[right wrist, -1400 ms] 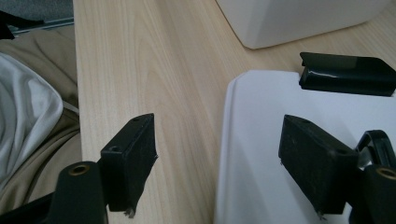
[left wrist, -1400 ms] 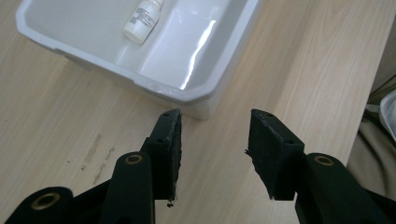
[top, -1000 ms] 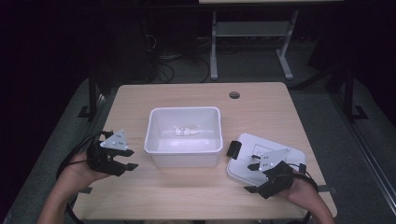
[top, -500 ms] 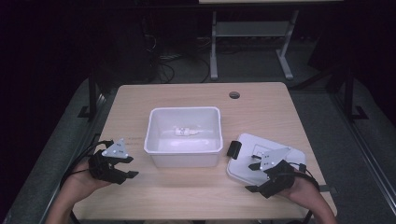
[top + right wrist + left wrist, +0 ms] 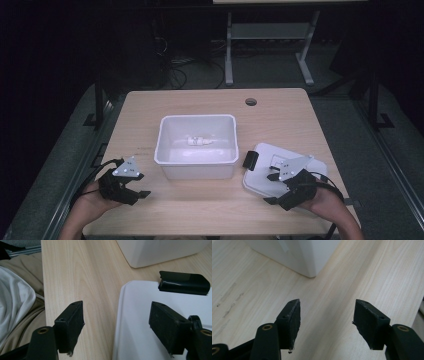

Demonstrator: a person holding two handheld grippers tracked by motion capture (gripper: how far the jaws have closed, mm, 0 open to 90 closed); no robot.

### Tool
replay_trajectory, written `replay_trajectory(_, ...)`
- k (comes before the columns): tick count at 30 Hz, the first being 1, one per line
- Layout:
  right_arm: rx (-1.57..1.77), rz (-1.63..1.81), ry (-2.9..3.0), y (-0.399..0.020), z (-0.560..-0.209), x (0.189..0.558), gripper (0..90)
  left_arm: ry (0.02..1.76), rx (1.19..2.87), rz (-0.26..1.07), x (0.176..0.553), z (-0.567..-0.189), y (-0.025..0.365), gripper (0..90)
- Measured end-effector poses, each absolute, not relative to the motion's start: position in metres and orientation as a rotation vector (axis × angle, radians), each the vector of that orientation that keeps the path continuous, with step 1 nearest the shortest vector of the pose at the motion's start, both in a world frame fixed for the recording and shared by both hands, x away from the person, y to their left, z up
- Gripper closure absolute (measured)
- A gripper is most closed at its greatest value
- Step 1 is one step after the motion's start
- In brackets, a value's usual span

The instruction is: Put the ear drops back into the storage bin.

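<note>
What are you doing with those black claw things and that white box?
A person sits at a wooden table with a gripper in each hand. The left gripper rests beside the white bin, its jaws have just been opening and nothing is between them. The right gripper has its jaws open astride the edge of the white lid, which lies flat to the right of the bin with its black latch toward it. A small white bottle lies inside the bin. The lid isn't on yet.

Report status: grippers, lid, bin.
Left gripper jaws just opening, nothing between, beside bin. Right gripper open, astride lid edge, not gripping. Small bottle in bin. Nothing blocking.
</note>
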State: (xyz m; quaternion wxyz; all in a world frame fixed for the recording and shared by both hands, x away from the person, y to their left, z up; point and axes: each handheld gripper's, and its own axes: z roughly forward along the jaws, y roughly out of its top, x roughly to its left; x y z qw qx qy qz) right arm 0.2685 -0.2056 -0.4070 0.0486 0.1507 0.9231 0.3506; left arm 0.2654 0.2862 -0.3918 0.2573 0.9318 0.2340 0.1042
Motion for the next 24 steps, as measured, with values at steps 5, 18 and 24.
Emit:
replay_trajectory(5,0.453,1.072,2.808,-0.205,-0.402,0.268,27.3,0.643,2.525,0.292,0.263,-0.400,0.289,36.6)
replay_trajectory(18,0.434,1.032,2.793,-0.206,-0.388,0.274,27.5,0.654,2.503,0.320,0.256,-0.412,0.289,34.3)
replay_trajectory(24,0.456,1.010,2.788,-0.212,-0.385,0.280,29.6,0.665,2.494,0.336,0.254,-0.415,0.292,33.5)
